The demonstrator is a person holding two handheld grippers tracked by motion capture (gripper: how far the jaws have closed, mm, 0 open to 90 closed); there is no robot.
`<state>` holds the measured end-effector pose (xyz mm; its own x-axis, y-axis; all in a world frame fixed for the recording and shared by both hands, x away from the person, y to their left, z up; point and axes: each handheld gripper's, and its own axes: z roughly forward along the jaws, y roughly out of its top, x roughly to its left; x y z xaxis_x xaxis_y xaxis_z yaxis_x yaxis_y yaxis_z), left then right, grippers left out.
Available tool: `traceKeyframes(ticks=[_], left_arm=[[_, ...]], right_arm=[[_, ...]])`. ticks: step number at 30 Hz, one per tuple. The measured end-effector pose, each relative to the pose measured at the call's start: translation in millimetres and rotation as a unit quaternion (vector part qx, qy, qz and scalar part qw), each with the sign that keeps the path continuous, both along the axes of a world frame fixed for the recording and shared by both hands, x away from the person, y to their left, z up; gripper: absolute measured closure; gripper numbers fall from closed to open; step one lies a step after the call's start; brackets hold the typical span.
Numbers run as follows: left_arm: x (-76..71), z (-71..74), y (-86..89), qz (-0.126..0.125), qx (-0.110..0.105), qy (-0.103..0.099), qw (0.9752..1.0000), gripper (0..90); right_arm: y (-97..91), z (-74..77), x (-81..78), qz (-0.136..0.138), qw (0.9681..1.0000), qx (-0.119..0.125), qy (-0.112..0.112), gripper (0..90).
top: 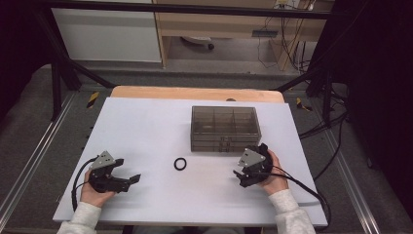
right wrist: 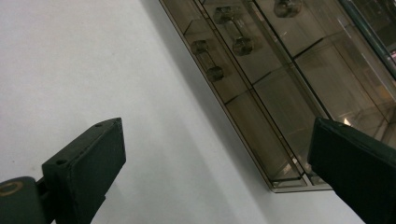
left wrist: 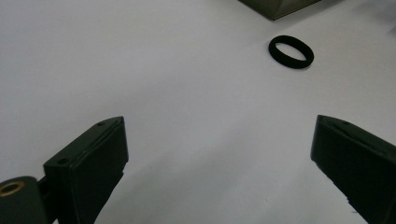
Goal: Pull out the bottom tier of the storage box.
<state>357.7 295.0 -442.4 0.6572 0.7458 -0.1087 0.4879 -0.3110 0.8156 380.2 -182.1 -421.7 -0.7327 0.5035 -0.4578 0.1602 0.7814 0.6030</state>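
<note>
Two grippers low on the white table [top: 146,126], one at each side, both empty.

Left gripper [top: 127,181]: held in the left hand [top: 92,194] near the front left of the table. Jaws spread wide, nothing between them, pointing right toward the middle. In the left gripper view its jaws rise from the bottom corners, both cut off by the frame edge; bare white surface lies between them.

Black ring [top: 180,164]: lies flat on the table, between the two grippers, just in front of the box and apart from it. In the left gripper view the ring [left wrist: 291,52] sits well ahead of the jaws, toward the upper right, untouched. What it is made of cannot be told.

Smoked clear box [top: 224,127]: stands behind the ring, lid shut, dividers showing through the top. Contents too dim to make out from above. In the right gripper view the box [right wrist: 280,93] runs slantwise across the upper right, its far end cut off; small knobs on the drawer fronts show blurred through the plastic.

Right gripper [top: 240,178]: in the right hand [top: 272,176], just beside the box's front right corner. Jaws wide apart, holding nothing.
</note>
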Motion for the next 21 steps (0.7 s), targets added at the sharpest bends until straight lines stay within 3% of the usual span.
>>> traceKeyframes(ticks=[13, 21], left_arm=[[0.1, -0.1, -0.1, -0.001, 0.003, 0.000, 1.0000, 4.0], [0.1, -0.1, -0.2, -0.001, 0.003, 0.000, 1.0000, 4.0]], right_arm=[[8.1, -6.2, 0.9, 0.020, 0.9986, -0.042, -0.026, 7.8], [16.5, -11.0, -0.3, 0.036, 0.9953, -0.071, -0.055, 13.3]])
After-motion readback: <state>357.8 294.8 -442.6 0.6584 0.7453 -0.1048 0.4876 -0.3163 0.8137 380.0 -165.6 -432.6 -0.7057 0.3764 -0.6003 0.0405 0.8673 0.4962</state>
